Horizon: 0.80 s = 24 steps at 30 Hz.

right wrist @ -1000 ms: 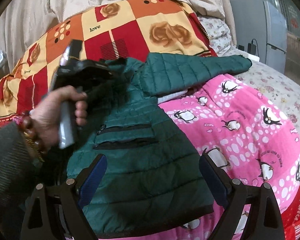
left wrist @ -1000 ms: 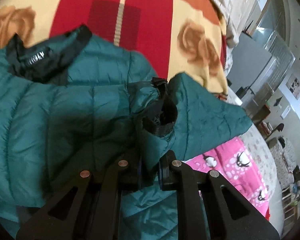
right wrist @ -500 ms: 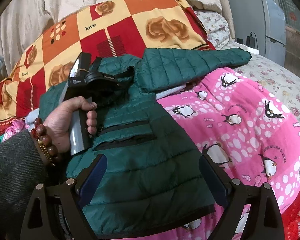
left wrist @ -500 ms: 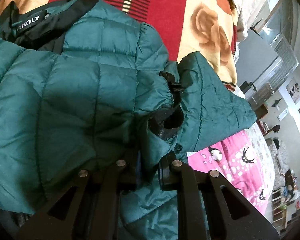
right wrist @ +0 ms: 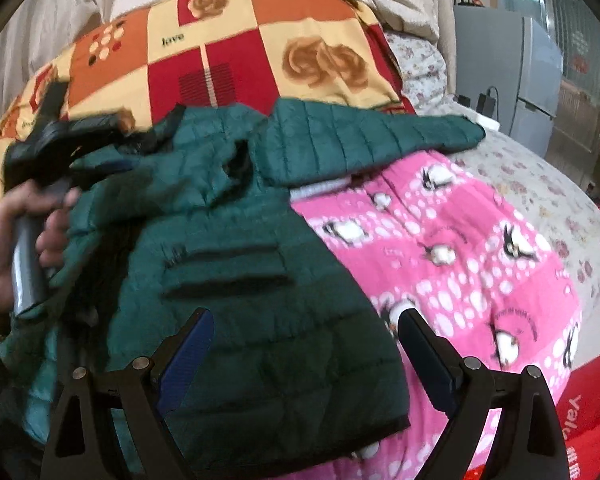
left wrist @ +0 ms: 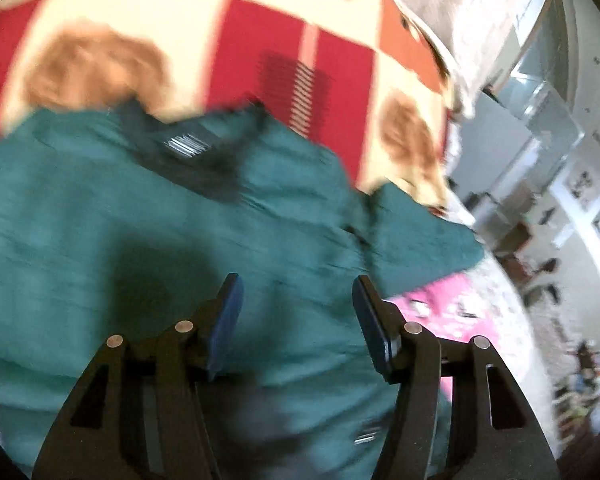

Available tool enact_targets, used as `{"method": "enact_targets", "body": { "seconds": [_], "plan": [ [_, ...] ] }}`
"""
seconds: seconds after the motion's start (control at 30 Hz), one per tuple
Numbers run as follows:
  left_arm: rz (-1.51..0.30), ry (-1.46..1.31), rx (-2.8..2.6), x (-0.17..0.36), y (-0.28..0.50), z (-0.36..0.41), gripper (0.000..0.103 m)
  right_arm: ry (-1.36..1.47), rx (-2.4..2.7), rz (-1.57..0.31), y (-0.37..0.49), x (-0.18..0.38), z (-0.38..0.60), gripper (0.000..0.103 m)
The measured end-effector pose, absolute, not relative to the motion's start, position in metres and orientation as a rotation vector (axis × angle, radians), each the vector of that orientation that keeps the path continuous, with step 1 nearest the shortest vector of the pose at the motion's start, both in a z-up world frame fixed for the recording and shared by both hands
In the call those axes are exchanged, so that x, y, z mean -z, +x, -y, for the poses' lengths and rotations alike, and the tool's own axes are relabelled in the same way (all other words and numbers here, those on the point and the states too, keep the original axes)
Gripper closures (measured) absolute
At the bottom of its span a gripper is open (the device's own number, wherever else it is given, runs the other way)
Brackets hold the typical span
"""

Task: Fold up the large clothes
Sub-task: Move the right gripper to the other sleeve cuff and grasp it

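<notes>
A dark green quilted jacket [right wrist: 260, 280] lies on the bed with its front up. One sleeve [right wrist: 364, 140] stretches out to the right, and the other sleeve is folded in over the chest. In the blurred left wrist view the jacket [left wrist: 140, 240] and its black collar [left wrist: 196, 152] fill the middle. My left gripper [left wrist: 296, 288] hovers over the jacket, its jaws opening with nothing between the pads. The right wrist view shows a hand [right wrist: 4, 248] holding that left gripper [right wrist: 120, 144] near the collar. My right gripper [right wrist: 304, 320] stands open above the jacket's lower hem, holding nothing.
A red, orange and yellow quilt with roses [right wrist: 220, 60] lies bunched behind the jacket. A pink penguin blanket [right wrist: 460, 240] covers the bed to the right. A grey cabinet [right wrist: 520, 60] stands beyond the bed, and a red bag [right wrist: 580, 420] sits at the lower right.
The left gripper let go of the sleeve cuff it was pinching, opened its jaws and drew back from the jacket. The right gripper stayed open and hardly moved.
</notes>
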<state>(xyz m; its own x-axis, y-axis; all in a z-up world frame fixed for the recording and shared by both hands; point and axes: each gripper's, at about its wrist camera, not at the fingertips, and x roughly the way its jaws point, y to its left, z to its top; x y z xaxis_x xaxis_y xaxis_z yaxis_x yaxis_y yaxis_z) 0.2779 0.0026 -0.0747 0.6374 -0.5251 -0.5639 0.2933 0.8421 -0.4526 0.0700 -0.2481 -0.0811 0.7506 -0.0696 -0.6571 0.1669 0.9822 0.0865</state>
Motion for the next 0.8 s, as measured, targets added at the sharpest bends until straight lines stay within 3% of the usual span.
{"method": "enact_targets", "body": {
  "seconds": [0.13, 0.23, 0.47, 0.57, 0.8],
  "plan": [
    [-0.712, -0.281, 0.322, 0.072, 0.286, -0.071, 0.046, 0.121, 0.082, -0.626, 0.129, 0.035, 0.245, 0.011],
    [-0.722, -0.284, 0.232, 0.081, 0.300, -0.110, 0.046, 0.043, -0.091, -0.683, 0.202, 0.030, 0.216, 0.011],
    [-0.721, -0.293, 0.158, 0.118, 0.319, -0.131, 0.046, -0.008, -0.403, -0.811, 0.319, 0.084, 0.154, 0.017],
    [-0.751, -0.305, 0.143, 0.130, 0.332, -0.126, 0.046, -0.040, -0.339, -0.962, 0.355, 0.124, 0.168, 0.023],
    [-0.792, -0.197, 0.076, 0.153, 0.343, -0.103, 0.046, -0.033, -0.315, -0.960, 0.369, 0.154, 0.193, 0.018]
  ]
}}
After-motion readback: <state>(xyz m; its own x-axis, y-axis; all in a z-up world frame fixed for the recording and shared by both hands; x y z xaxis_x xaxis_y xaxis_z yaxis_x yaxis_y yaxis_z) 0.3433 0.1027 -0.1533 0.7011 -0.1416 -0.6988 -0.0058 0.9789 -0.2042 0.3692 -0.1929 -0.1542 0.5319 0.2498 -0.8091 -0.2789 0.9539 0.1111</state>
